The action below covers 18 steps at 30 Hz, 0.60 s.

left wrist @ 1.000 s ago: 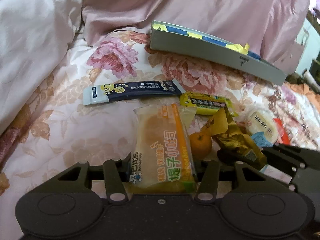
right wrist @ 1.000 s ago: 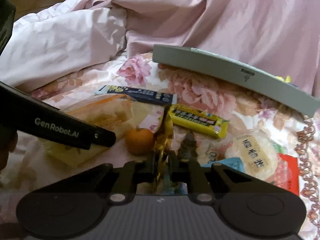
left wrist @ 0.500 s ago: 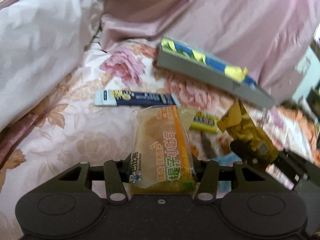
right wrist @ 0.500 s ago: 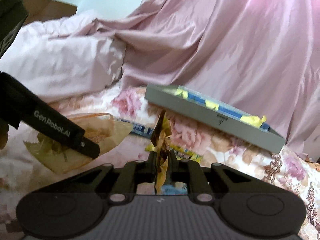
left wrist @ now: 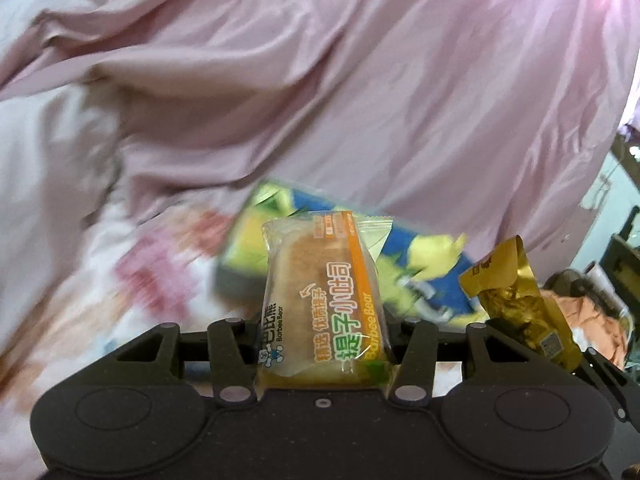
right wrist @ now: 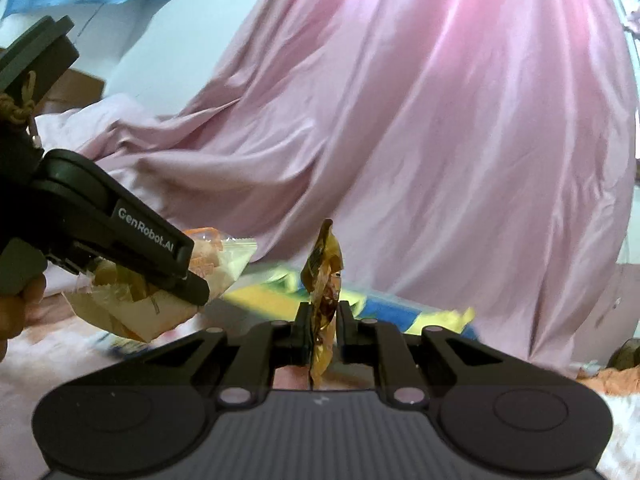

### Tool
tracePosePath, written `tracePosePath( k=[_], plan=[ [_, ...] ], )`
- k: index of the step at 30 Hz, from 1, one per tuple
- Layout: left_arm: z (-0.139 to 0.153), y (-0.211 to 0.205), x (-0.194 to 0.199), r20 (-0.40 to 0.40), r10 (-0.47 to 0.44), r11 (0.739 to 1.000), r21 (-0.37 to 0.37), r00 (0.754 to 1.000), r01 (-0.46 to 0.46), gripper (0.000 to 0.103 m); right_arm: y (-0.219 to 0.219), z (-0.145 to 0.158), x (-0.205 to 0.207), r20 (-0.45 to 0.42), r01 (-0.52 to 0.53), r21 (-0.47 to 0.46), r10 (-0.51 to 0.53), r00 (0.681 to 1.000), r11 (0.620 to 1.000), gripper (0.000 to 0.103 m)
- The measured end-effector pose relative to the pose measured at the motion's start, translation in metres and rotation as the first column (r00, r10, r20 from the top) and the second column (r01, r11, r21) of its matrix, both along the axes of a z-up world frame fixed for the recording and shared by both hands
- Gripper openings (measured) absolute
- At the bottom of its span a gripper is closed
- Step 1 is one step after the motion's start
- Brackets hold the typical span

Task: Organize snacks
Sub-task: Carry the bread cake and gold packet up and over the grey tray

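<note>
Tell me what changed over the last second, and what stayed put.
Both grippers rose off the floral bedding toward the gray tray: the left gripper lifted the bread packet, the right gripper the gold wrapper. Nothing was let go. Both grips stayed clamped; the tray stayed in place.

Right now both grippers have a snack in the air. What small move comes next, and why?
Probably carry both a little further forward, over the grey box. The left gripper is clamped on the bread packet, the right gripper on the gold wrapper, and both hang short of the box, which already holds yellow and blue packets. Releasing now would likely drop them on the floral bedding.
</note>
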<state>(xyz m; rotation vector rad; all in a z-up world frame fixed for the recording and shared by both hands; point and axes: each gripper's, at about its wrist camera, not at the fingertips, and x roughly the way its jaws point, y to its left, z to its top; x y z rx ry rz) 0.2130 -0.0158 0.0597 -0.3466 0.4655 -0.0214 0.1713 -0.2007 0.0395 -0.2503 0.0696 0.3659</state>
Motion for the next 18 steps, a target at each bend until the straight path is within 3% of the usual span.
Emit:
tracePosePath(
  k=[5, 9, 18],
  plan=[
    [0.002, -0.028, 0.054, 0.034, -0.019, 1.000, -0.020, 0.999, 0.019, 0.052, -0.023, 0.012, 0.046, 0.040, 0.057, 0.067, -0.059, 0.997, 0.996, 0.014],
    [-0.006, -0.050, 0.096, 0.036, -0.019, 1.000, -0.023, 0.999, 0.020, 0.052, -0.042, 0.002, 0.073, 0.036, 0.094, 0.107, -0.099, 0.994, 0.990, 0.014],
    [-0.030, -0.087, 0.149, -0.032, -0.052, 0.998, 0.020, 0.998, 0.052, 0.052, -0.072, -0.018, 0.117, -0.061, 0.171, 0.171, -0.162, 0.985, 0.970, 0.014]
  ],
)
